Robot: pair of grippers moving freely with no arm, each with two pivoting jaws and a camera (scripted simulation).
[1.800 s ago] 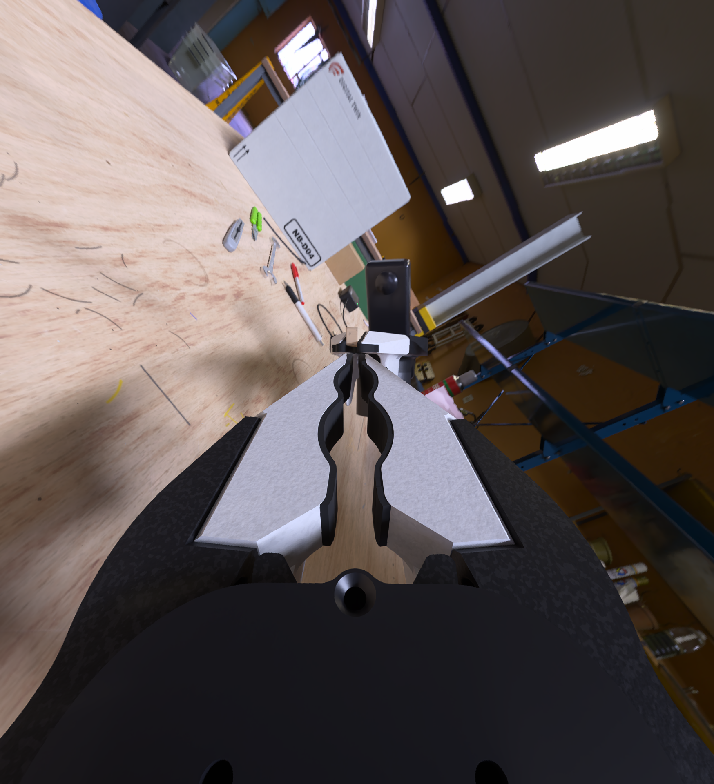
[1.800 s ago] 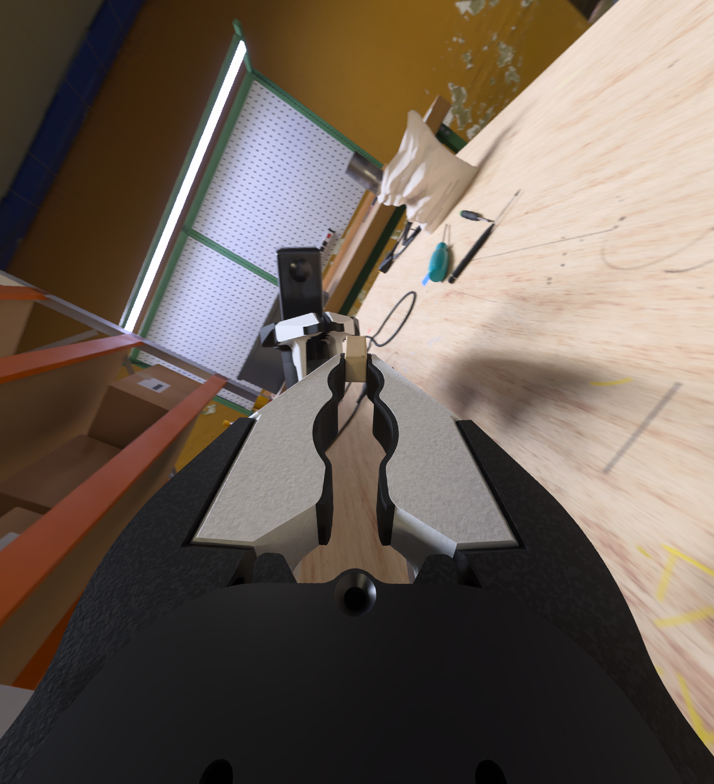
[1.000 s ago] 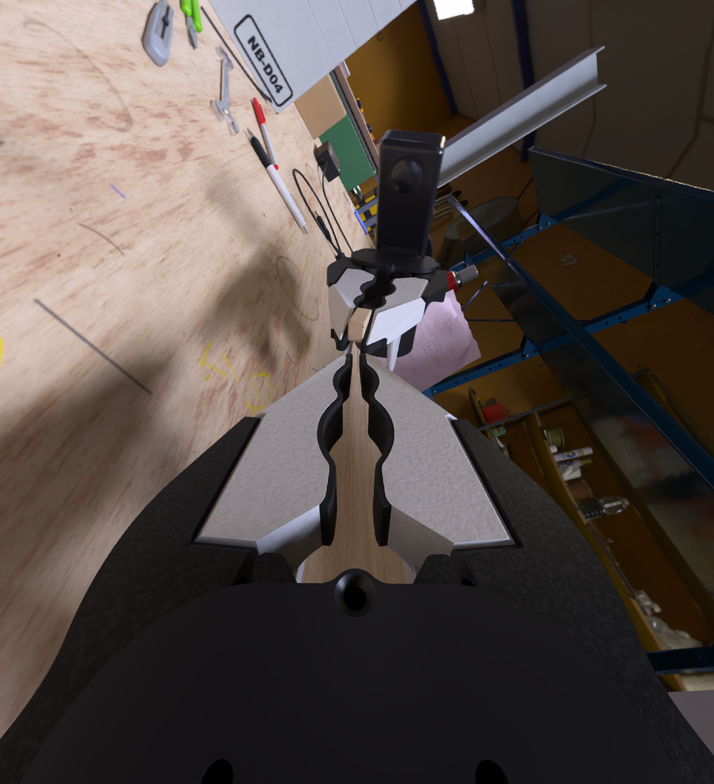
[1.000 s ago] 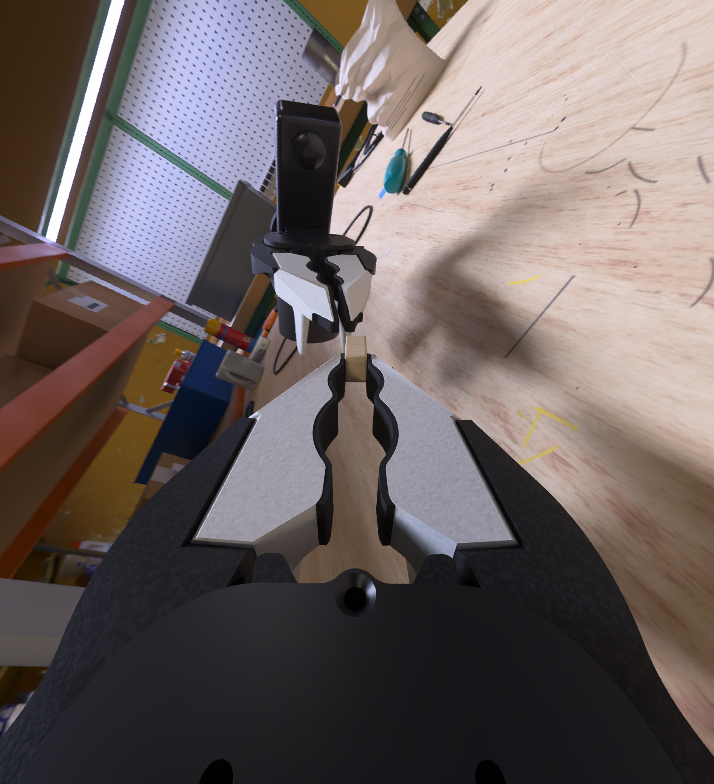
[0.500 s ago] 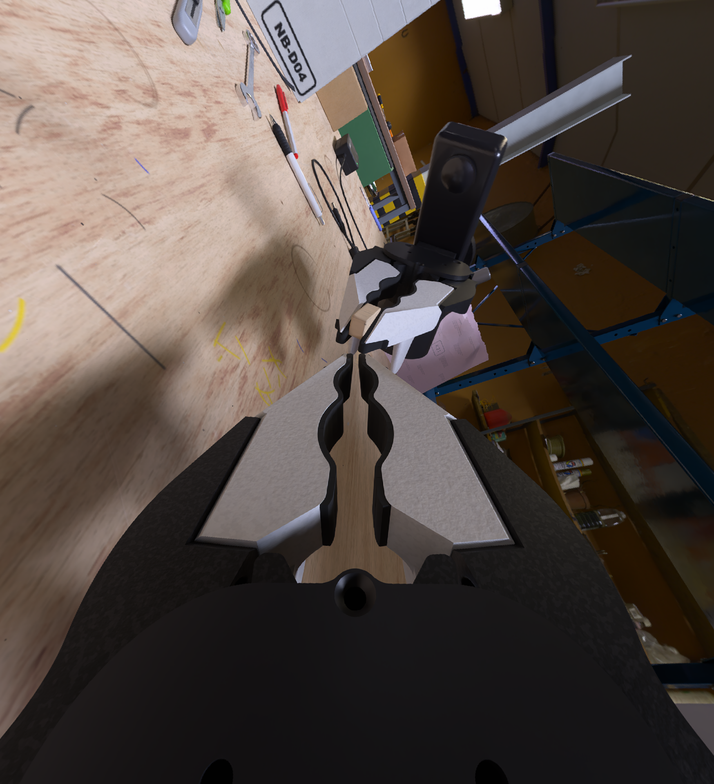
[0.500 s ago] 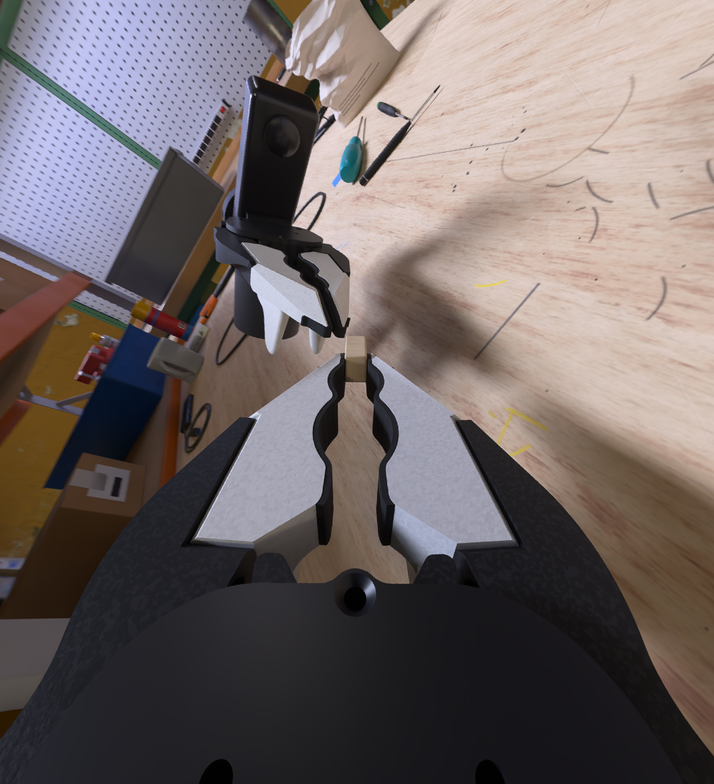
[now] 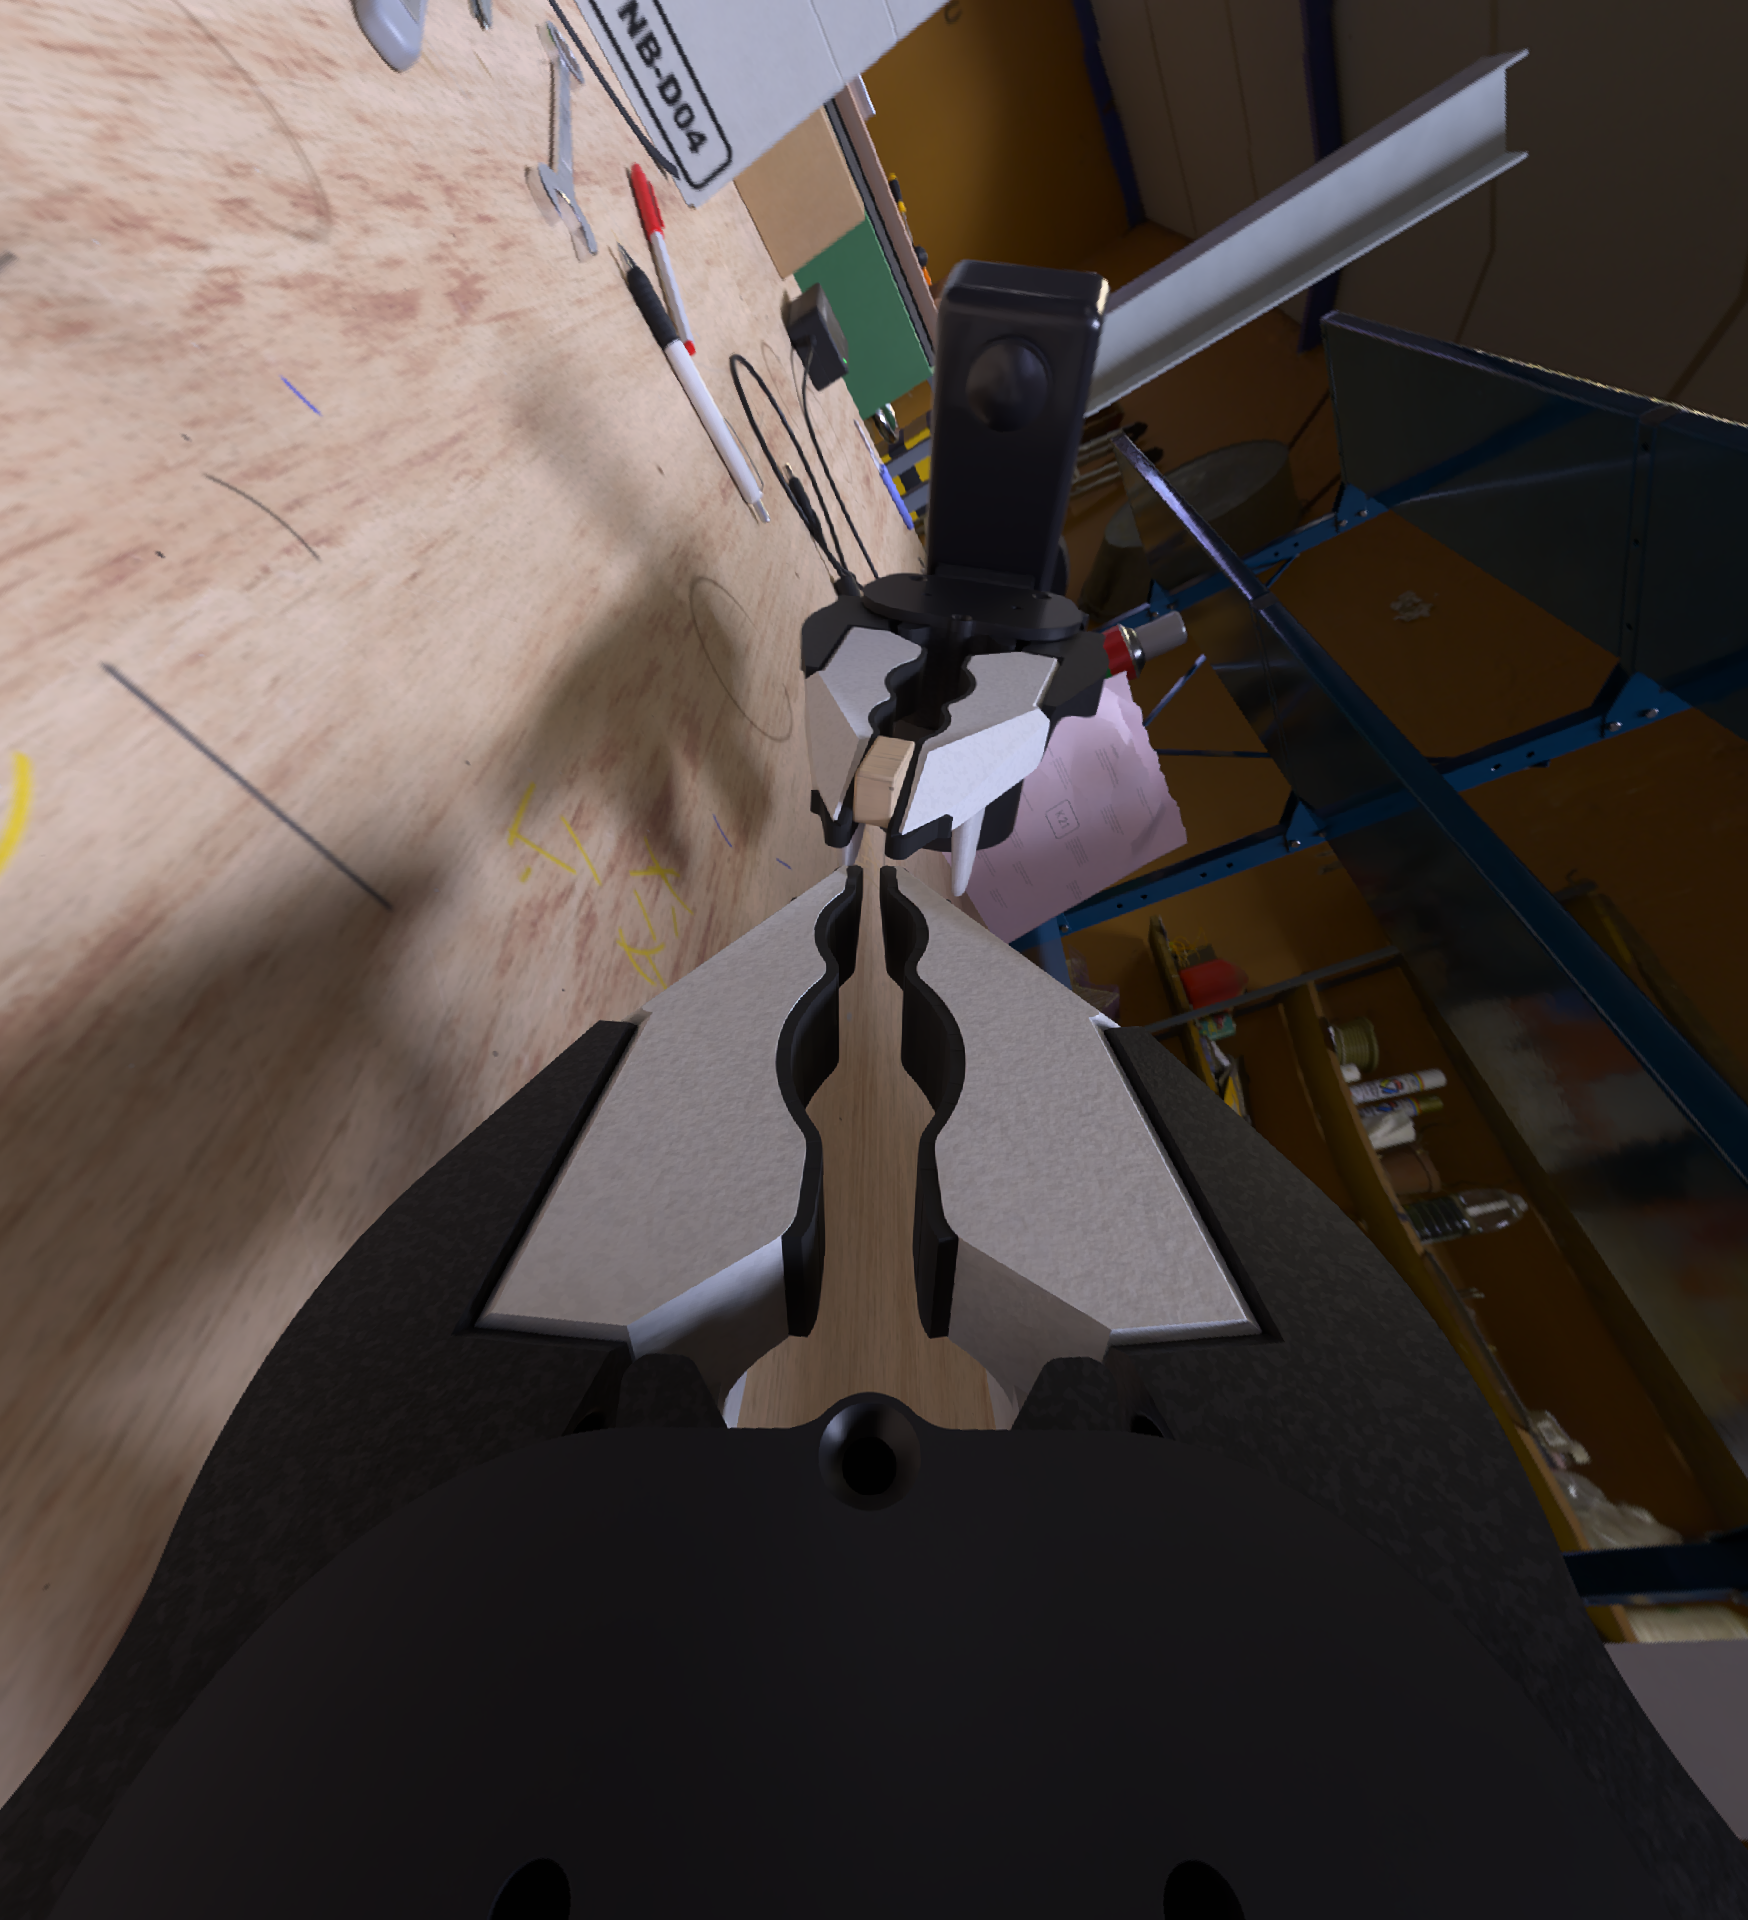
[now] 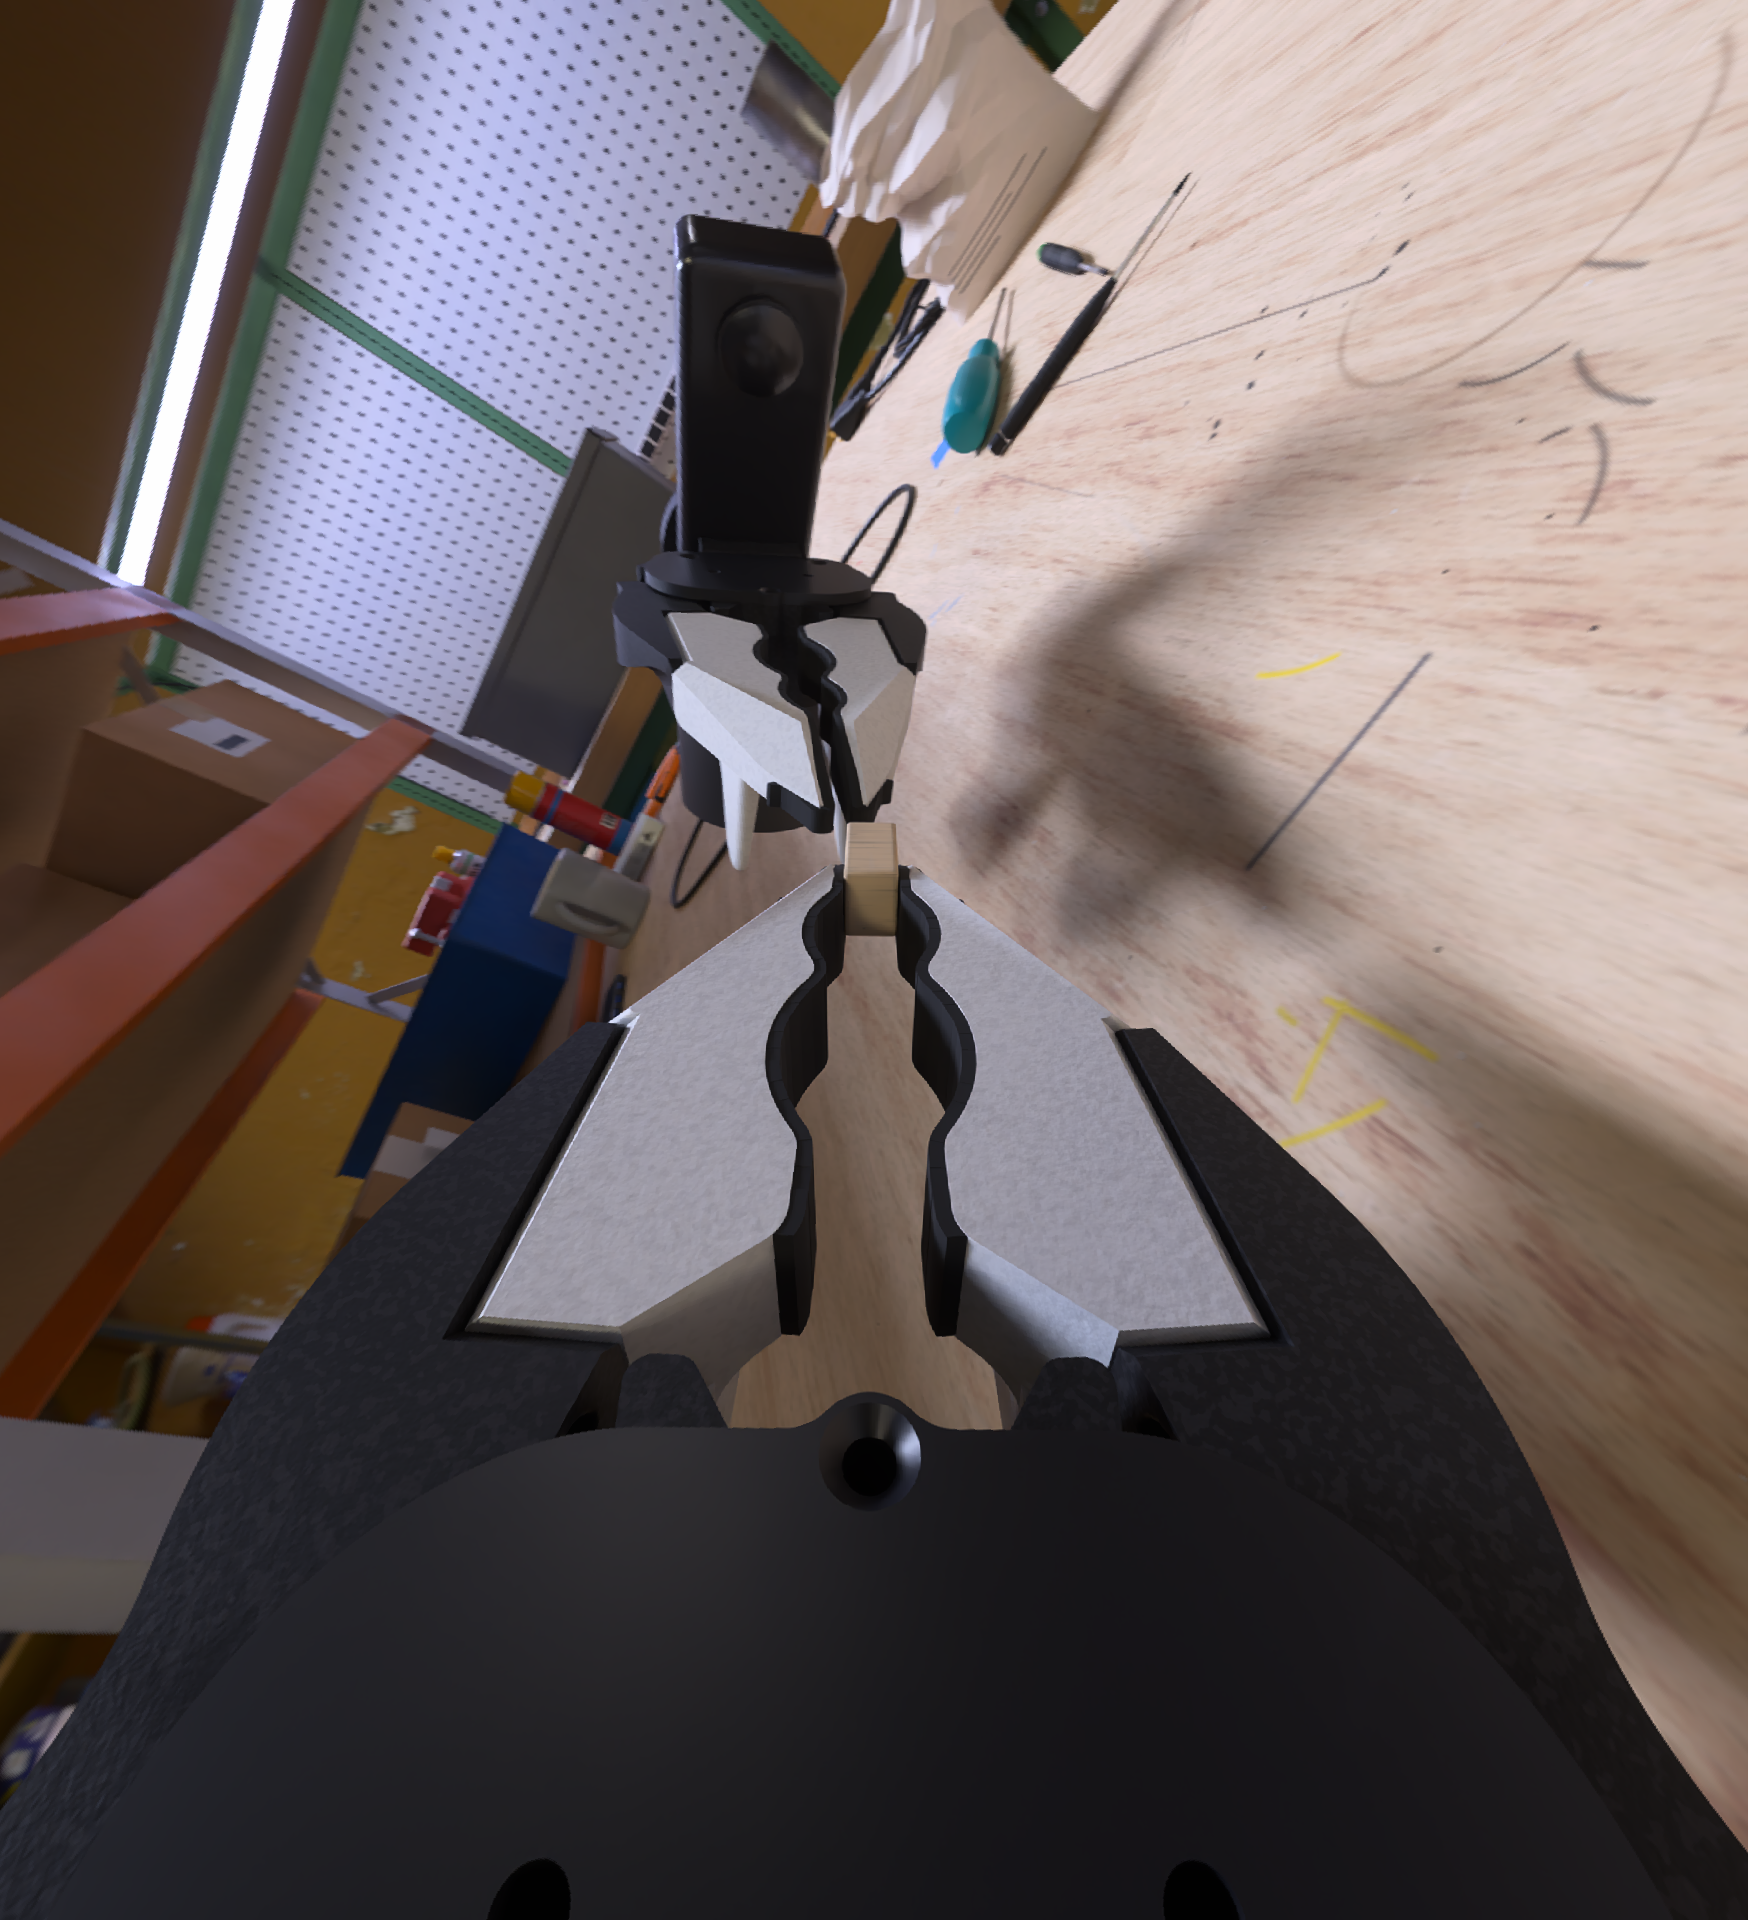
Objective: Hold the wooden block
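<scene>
Jaws of our right gripper (image 8: 868, 902) pinched the wooden block (image 8: 870, 891) at twelve o'clock; our left gripper (image 7: 870, 883), jaws pressed together, faced it closely.

A workshop — scuffed plywood bench (image 8: 1472, 727), white pegboard wall (image 8: 413, 343), spanner (image 7: 560, 156), screwdriver (image 8: 969, 400) and steel shelving (image 7: 1472, 790).

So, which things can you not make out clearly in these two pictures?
- Wooden block, right wrist view: its lower part is hidden between the right gripper fingertips.
- Left gripper, left wrist view: tips nearly closed; whether they touch cannot be told.
- White board, left wrist view: cut off by the top edge.
- Items on the shelves, left wrist view: too small and dark to identify.
</scene>
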